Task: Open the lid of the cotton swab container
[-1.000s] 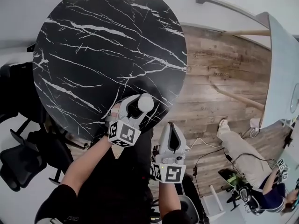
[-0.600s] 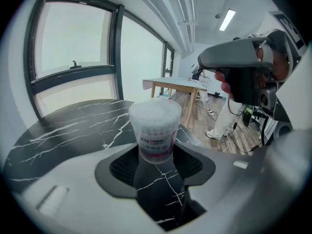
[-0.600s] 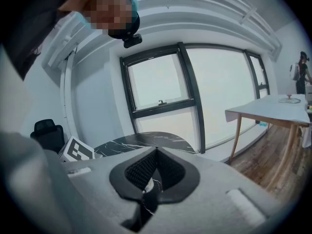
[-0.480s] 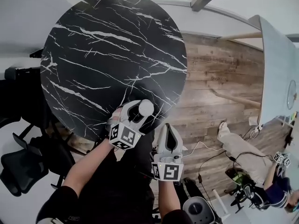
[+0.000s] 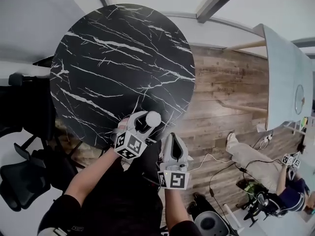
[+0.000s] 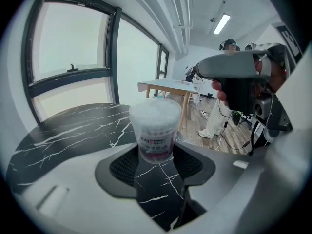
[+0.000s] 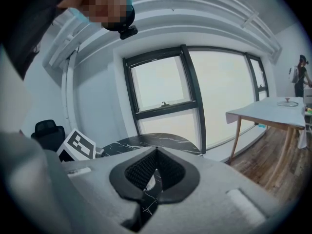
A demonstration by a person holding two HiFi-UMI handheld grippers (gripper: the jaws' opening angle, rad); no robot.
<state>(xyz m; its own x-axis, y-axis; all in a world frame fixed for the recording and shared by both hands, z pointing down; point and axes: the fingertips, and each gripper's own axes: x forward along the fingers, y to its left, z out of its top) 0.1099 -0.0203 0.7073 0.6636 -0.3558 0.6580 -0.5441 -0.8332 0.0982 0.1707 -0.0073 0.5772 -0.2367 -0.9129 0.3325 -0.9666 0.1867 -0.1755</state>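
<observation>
**Left claw gripping the swab tub, lid waiting to come off**

The round black marble table point(image 5: 113, 63) is filling most of the head view, with plank flooring point(image 5: 226, 92) lying to its right. At the table's near edge the person is holding both tools close together.

The left gripper point(image 5: 141, 123) is clamping the cotton swab container point(image 6: 155, 130) by its lower body, upright, with the pads pressing on either side below the printed label. The right gripper point(image 7: 155, 165) is hanging just beside it with its jaws closed together and nothing between them.

The container is looking like a small, light tub of thin translucent plastic packed with swabs. It is probably stiff enough to hold but likely to flex or slip if squeezed hard. Its smooth wall is offering little friction, so the low grip is leaving the top free.

The lid point(image 6: 155, 110) is sitting on the tub, apparently closed. The right claw would probably be working best at the lid's rim.
</observation>
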